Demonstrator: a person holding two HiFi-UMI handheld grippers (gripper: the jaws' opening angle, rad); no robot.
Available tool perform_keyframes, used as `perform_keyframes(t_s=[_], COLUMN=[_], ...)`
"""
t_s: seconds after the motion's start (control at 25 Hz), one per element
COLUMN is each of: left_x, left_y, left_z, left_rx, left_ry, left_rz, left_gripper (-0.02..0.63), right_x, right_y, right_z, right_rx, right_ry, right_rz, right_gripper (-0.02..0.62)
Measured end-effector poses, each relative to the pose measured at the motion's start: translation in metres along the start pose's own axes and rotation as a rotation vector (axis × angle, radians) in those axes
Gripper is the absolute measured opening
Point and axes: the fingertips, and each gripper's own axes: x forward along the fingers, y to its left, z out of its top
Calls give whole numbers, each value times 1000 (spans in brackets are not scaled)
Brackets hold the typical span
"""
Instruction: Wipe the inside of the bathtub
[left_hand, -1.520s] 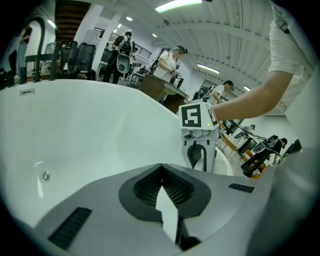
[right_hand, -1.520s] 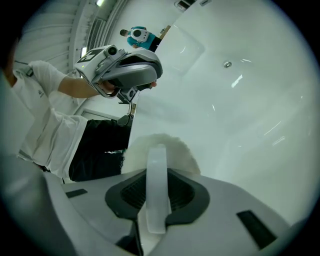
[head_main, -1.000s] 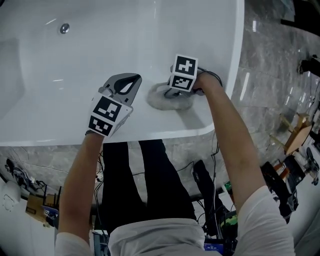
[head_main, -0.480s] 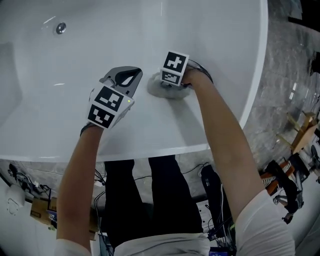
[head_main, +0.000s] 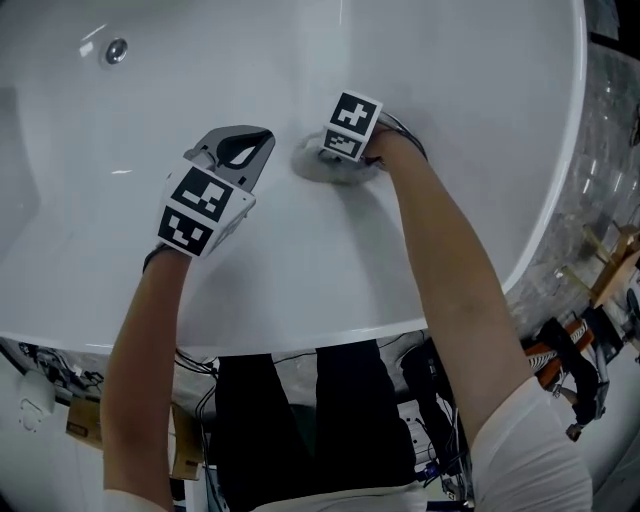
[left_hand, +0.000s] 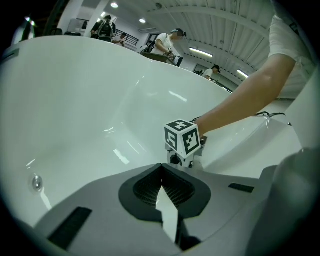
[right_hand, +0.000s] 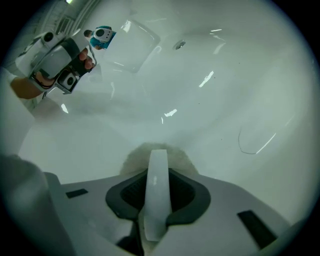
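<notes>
The white bathtub (head_main: 470, 90) fills the head view, and both grippers are inside it. My right gripper (head_main: 338, 166) is shut on a grey fluffy cloth (head_main: 312, 166) and presses it against the tub's inner wall. In the right gripper view the cloth (right_hand: 134, 156) bulges out past the closed jaws of the right gripper (right_hand: 158, 152). My left gripper (head_main: 262, 136) hovers just left of the cloth, shut and empty. Its jaws in the left gripper view (left_hand: 161, 172) point at the right gripper's marker cube (left_hand: 182, 140).
A round metal fitting (head_main: 116, 49) sits in the tub wall at the far left. The tub's near rim (head_main: 300, 335) curves above my legs, with cables and boxes (head_main: 85, 425) on the floor. Glossy marble floor (head_main: 610, 150) lies right of the tub.
The right gripper has slid the cloth farther from the near rim, deeper into the tub. The left gripper has moved the same way beside it.
</notes>
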Motion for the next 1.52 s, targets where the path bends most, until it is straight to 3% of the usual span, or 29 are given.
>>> perform_keyframes(t_s=[0.12,0.4,0.6,0.8,1.52], left_x=[-5,-11,-16,-24,-99], left_y=[11,31,37,31,-14], left_z=[-14,-49,-62,-47,-28], left_rx=[36,-22,-24,-16,19], left_ry=[18,42,66,56,6], left_rz=[11,-29,-37,-37,-50], left_gripper=[9,9,9,9,9], right_x=[9,21,14,-2,-74], right_y=[-5,-5,19,55,177], right_z=[10,30,52,66,69], right_rx=[38,67,74,73,2], right_ry=[-39,-98,-170,-205,-299], right_rz=[40,152,236,325,350], right_gripper=[86,86,87,89,89])
